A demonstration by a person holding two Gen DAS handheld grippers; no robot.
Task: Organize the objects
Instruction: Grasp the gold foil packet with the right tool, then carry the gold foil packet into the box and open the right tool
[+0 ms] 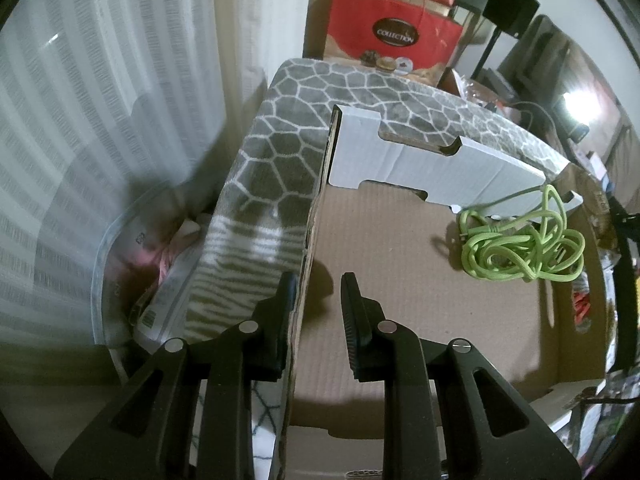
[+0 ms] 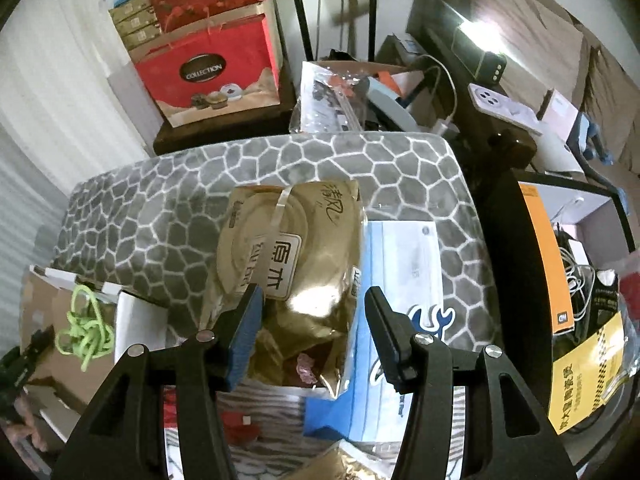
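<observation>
A cardboard box (image 1: pixel 400 280) lies open on a grey patterned blanket (image 1: pixel 280 148); a tangled green cord (image 1: pixel 520 248) lies inside it at the far right. My left gripper (image 1: pixel 318 300) is open and straddles the box's left wall. In the right wrist view my right gripper (image 2: pixel 312 320) is open around the near end of a gold foil packet (image 2: pixel 292 260) lying on the blanket (image 2: pixel 160 208). A blue and white pack (image 2: pixel 400 280) lies just right of the packet. The box (image 2: pixel 60 352) and cord (image 2: pixel 84 336) show at the left.
A red gift bag (image 1: pixel 392 32) stands behind the blanket. A clear bin (image 1: pixel 132 272) with papers sits at the left, next to a white curtain. In the right wrist view, cluttered shelves with an orange box (image 2: pixel 548 264), cables and a yellow packet (image 2: pixel 588 372) stand at the right.
</observation>
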